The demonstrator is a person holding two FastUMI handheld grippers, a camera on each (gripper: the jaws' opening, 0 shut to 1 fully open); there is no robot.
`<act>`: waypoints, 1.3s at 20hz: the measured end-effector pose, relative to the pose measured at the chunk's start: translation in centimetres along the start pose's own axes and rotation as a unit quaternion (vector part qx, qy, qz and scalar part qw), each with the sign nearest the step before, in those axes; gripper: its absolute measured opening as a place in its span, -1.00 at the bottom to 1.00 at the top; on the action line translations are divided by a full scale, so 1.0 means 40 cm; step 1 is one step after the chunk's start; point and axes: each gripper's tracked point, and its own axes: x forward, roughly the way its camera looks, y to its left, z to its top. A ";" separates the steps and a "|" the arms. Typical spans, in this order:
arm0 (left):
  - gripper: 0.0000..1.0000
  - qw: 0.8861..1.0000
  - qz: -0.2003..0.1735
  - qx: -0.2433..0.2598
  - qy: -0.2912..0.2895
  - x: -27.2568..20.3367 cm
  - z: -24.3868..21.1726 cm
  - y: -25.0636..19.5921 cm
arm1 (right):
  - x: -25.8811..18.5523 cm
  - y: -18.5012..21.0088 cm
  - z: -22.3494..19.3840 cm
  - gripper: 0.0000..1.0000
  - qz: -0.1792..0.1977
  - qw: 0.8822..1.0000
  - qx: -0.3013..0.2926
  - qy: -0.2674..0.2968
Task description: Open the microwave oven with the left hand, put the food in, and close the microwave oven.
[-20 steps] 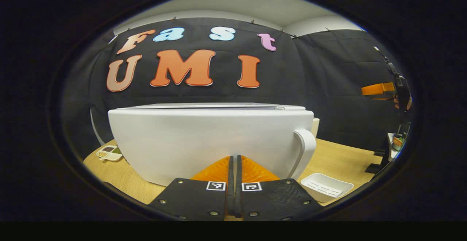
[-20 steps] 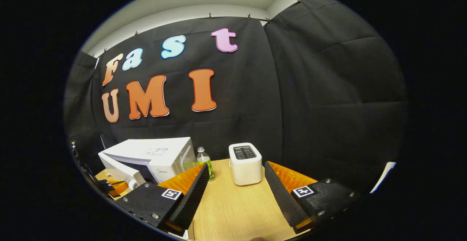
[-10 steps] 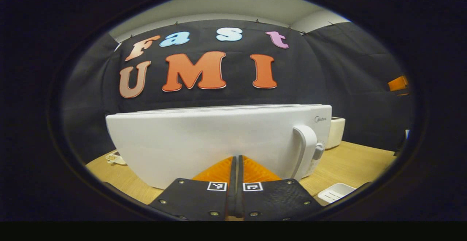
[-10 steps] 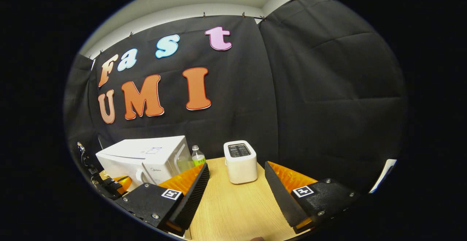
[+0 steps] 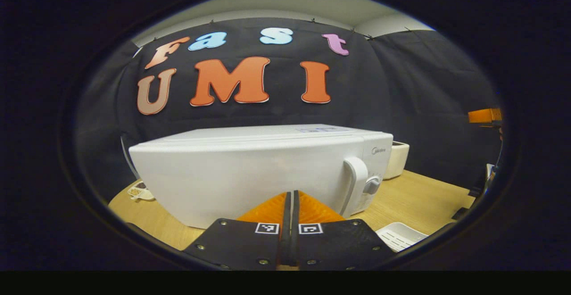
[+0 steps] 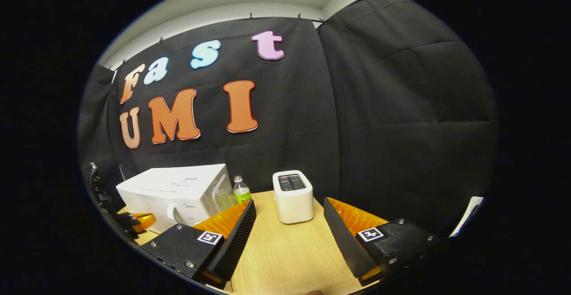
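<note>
Fingers of the left gripper (image 5: 290, 197) are pressed together with nothing between them, their tips pointed at the white front of the microwave (image 5: 250, 170) and very close to it; whether they touch it cannot be told. In the left gripper view the microwave door (image 5: 232, 179) lies flush against the body, with its curved white handle (image 5: 354, 183) upright on the right side and a knob (image 5: 372, 184) just beside the handle. A small dish (image 5: 142, 191) with bits of food sits on the wooden bench (image 5: 419, 197) to the left of the microwave, and a white tray (image 5: 399, 237) lies on the bench at the lower right.

Fingers of the right gripper (image 6: 289, 232) stand wide apart and hold nothing, over bare bench top. In the right gripper view the microwave (image 6: 178, 192) stands at the far left of the bench (image 6: 285, 255), a small bottle (image 6: 241, 191) just beside it, and a white toaster (image 6: 292, 195) a little farther right. The left gripper (image 6: 134, 221) shows low at the microwave's front.
</note>
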 end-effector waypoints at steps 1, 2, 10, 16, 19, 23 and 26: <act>-0.98 1.000 -0.001 0.006 -0.004 -0.025 0.037 0.010 | -0.002 0.005 0.005 0.89 0.002 1.000 -0.001 -0.001; -0.89 1.000 0.001 0.011 -0.008 -0.047 0.079 0.025 | -0.003 0.011 0.012 0.89 0.004 1.000 -0.001 -0.002; -0.58 0.999 0.019 -0.028 -0.026 -0.176 0.295 0.180 | -0.024 0.098 0.058 0.89 0.037 0.999 -0.009 -0.007; 0.55 0.996 0.060 -0.018 -0.067 -0.297 0.438 0.298 | -0.056 0.153 0.133 0.89 0.060 0.998 -0.022 -0.024; 0.82 0.991 0.102 -0.010 -0.084 -0.351 0.499 0.361 | -0.072 0.184 0.173 0.89 0.075 0.997 -0.016 -0.033; 0.89 0.987 0.122 -0.027 -0.102 -0.404 0.573 0.421 | -0.078 0.188 0.201 0.89 0.071 0.996 -0.022 -0.043; 0.82 0.986 0.128 -0.032 -0.105 -0.428 0.605 0.440 | -0.087 0.212 0.210 0.89 0.084 0.995 -0.020 -0.043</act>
